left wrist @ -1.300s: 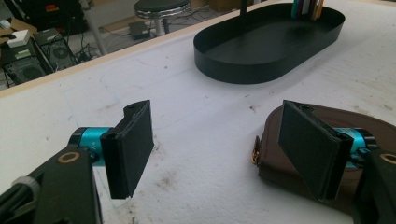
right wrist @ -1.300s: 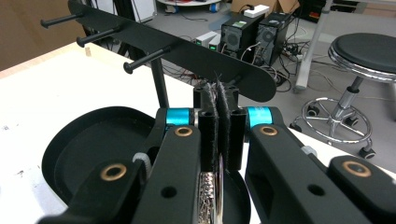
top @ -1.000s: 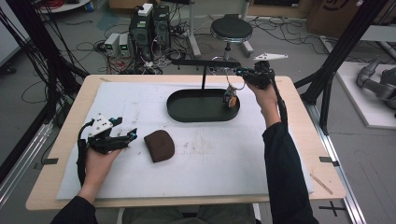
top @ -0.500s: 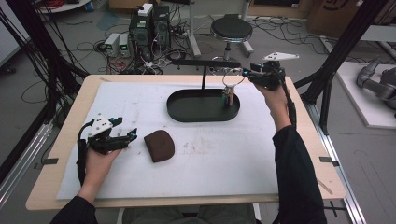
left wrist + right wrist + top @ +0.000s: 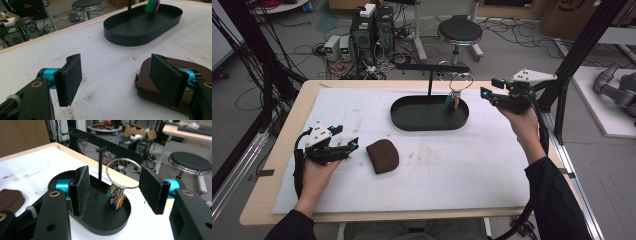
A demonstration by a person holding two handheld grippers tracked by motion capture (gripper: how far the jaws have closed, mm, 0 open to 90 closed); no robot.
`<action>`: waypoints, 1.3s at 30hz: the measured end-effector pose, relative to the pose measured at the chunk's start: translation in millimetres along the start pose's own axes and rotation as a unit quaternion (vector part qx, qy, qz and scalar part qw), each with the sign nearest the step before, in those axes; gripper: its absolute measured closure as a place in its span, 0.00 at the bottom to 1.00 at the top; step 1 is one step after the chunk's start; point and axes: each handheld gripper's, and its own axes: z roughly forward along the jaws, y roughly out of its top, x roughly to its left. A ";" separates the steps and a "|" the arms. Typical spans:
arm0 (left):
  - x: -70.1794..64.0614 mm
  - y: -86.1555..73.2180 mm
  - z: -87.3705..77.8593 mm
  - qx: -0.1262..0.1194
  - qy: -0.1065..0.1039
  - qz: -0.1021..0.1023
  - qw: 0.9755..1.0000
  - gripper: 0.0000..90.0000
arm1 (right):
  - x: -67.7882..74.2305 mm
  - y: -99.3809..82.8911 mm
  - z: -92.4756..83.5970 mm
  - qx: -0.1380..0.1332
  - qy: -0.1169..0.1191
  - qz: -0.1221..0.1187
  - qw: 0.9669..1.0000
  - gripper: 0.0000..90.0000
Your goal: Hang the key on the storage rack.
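The key ring (image 5: 121, 174) is hanging on the stand (image 5: 430, 67) over the tray (image 5: 412, 119), keys dangling. The right gripper (image 5: 486, 89), jaws just opening and empty, is backing off. The left gripper (image 5: 352, 144) is spread beside the pouch (image 5: 383, 155). Risk: 1 snag is enough to unhook the ring.

Black stool (image 5: 459, 32) on cable-strewn grey floor (image 5: 522, 40).

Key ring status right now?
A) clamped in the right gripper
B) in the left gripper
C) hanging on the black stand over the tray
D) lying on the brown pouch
C: the key ring hangs from a peg of the black stand over the tray; the right gripper is open and off to its side.
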 end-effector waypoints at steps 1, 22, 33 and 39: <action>-0.4 0.8 -0.1 0.000 0.000 0.000 1.000 0.30 | 4.8 -8.3 -7.7 0.006 0.003 0.003 1.000 0.46; -5.1 3.4 1.4 -0.001 -0.006 -0.003 1.000 0.30 | 25.0 -82.4 -59.7 -0.024 0.000 0.052 0.998 0.35; -3.4 3.6 -7.6 -0.015 0.005 0.003 1.000 0.30 | 37.5 -122.6 -52.6 0.007 0.004 0.079 0.997 0.28; 1.1 1.8 -5.4 -0.014 0.009 -0.007 1.000 0.30 | 37.7 -137.2 -51.1 0.028 -0.006 0.085 0.996 0.25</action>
